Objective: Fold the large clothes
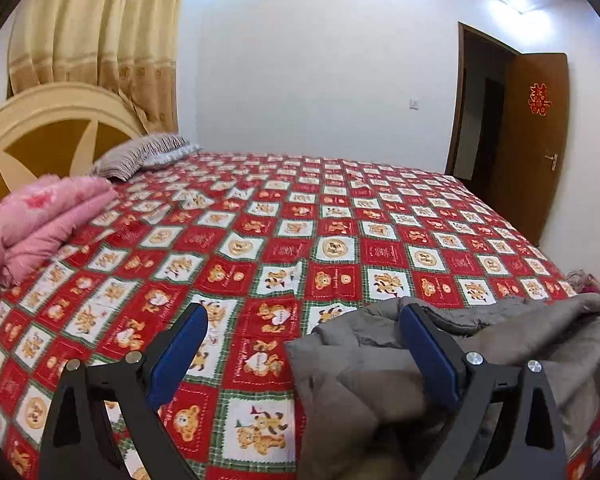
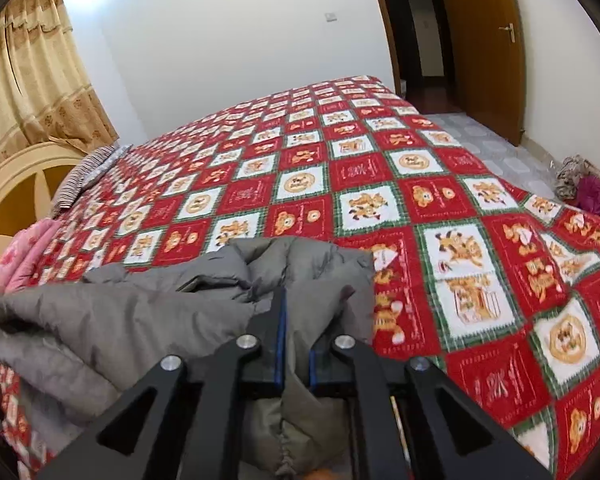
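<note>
A grey padded jacket (image 1: pixel 480 344) lies bunched near the front edge of the bed, over the red bear-patterned bedspread (image 1: pixel 300 240). My left gripper (image 1: pixel 304 320) is open, its right finger over the jacket's left part and its left finger over bare bedspread. In the right wrist view the jacket (image 2: pixel 140 312) spreads to the left. My right gripper (image 2: pixel 296 320) is shut on a fold of the jacket, which bulges between the blue pads (image 2: pixel 281 320).
A folded pink quilt (image 1: pixel 36 224) and a striped pillow (image 1: pixel 140 156) lie by the cream headboard (image 1: pixel 40 120) at left. A brown door (image 1: pixel 532 140) stands open at the back right. Clothes (image 2: pixel 584 188) lie heaped on the tiled floor beyond the bed's corner.
</note>
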Tool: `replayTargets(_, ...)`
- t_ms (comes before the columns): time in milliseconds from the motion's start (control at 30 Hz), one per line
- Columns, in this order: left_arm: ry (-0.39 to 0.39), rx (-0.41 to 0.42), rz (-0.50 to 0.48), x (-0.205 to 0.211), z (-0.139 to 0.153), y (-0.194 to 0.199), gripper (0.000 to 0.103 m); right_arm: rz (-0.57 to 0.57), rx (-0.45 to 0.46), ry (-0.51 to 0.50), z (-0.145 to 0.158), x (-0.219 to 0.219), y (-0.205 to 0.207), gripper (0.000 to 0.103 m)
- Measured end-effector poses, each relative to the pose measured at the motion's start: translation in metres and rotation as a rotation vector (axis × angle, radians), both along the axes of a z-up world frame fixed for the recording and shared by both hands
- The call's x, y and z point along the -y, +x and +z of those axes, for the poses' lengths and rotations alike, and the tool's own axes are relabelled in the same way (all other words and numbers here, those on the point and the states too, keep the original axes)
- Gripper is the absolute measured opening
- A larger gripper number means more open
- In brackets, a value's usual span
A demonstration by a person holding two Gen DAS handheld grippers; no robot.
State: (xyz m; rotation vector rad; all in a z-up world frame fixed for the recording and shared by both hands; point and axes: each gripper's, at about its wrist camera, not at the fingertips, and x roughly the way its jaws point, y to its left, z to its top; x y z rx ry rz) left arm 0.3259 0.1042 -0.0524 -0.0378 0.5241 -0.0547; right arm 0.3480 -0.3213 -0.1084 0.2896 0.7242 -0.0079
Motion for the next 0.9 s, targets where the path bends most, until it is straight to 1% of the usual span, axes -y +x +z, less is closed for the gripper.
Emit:
replayTargets(33, 0.022, -0.003, 0.03, 0.002, 0.0, 0.004, 0.097, -0.018, 0.011, -0.001, -0.001, 0.001, 0.005, 0.024)
replayTargets(67, 0.051, 0.005, 0.073, 0.005, 0.0, 0.006, 0.097, -0.032, 0.012, 0.003, -0.002, 0.002, 0.011, 0.029)
replayTargets(133, 0.113, 0.032, 0.172, 0.013, 0.002, 0.008, 0.097, -0.056, 0.021, 0.036, -0.002, 0.007, 0.021, 0.047)
replayTargets(167, 0.125, 0.044, 0.219, 0.014, 0.005, 0.006, 0.097, -0.07, 0.03, 0.053, 0.0, 0.009, 0.025, 0.054)
replayTargets(200, 0.133, 0.062, 0.286, 0.015, 0.009, 0.003, 0.097, -0.074, 0.04, 0.068, 0.003, 0.011, 0.027, 0.076)
replayTargets(233, 0.138, 0.076, 0.338, 0.014, 0.012, 0.001, 0.097, -0.093, 0.071, 0.071, 0.01, 0.013, 0.025, 0.097)
replayTargets(267, 0.126, 0.096, 0.391, 0.012, 0.018, -0.002, 0.097, -0.116, 0.107, 0.058, 0.018, 0.013, 0.022, 0.102)
replayTargets(333, 0.093, 0.131, 0.437, 0.01, 0.026, -0.006, 0.097, -0.134, 0.16, 0.033, 0.031, 0.012, 0.017, 0.102)
replayTargets(367, 0.085, 0.144, 0.446, 0.011, 0.029, -0.008, 0.097, -0.144, 0.166, 0.0, 0.038, 0.008, 0.013, 0.102)
replayTargets(400, 0.086, 0.16, 0.422, 0.02, 0.031, -0.01, 0.097, -0.148, 0.171, -0.037, 0.043, 0.0, 0.008, 0.102)
replayTargets(433, 0.1, 0.165, 0.396, 0.029, 0.03, -0.011, 0.097, -0.136, 0.178, -0.057, 0.046, -0.008, 0.005, 0.099)
replayTargets(533, 0.181, 0.138, 0.298, 0.073, 0.013, -0.004, 0.097, -0.014, 0.182, -0.101, 0.047, -0.056, -0.007, 0.094)
replayTargets(600, 0.257, 0.102, 0.233, 0.104, -0.007, 0.006, 0.097, 0.084, 0.158, -0.106, 0.037, -0.093, -0.01, 0.094)
replayTargets(667, 0.322, 0.072, 0.215, 0.125, -0.025, 0.018, 0.097, 0.154, 0.118, -0.118, 0.022, -0.123, -0.007, 0.092)
replayTargets(733, 0.374, 0.048, 0.211, 0.139, -0.042, 0.03, 0.097, 0.193, 0.087, -0.172, 0.006, -0.147, 0.001, 0.092)
replayTargets(800, 0.421, 0.017, 0.21, 0.149, -0.057, 0.043, 0.097, 0.194, 0.025, -0.214, -0.013, -0.156, 0.013, 0.092)
replayTargets(833, 0.446, -0.013, 0.209, 0.152, -0.066, 0.051, 0.097, 0.187, -0.004, -0.214, -0.022, -0.155, 0.018, 0.092)
replayTargets(867, 0.453, -0.037, 0.215, 0.152, -0.074, 0.058, 0.097, 0.176, -0.024, -0.209, -0.029, -0.152, 0.023, 0.092)
replayTargets(900, 0.442, -0.064, 0.214, 0.149, -0.082, 0.065, 0.097, 0.166, -0.037, -0.203, -0.034, -0.148, 0.024, 0.092)
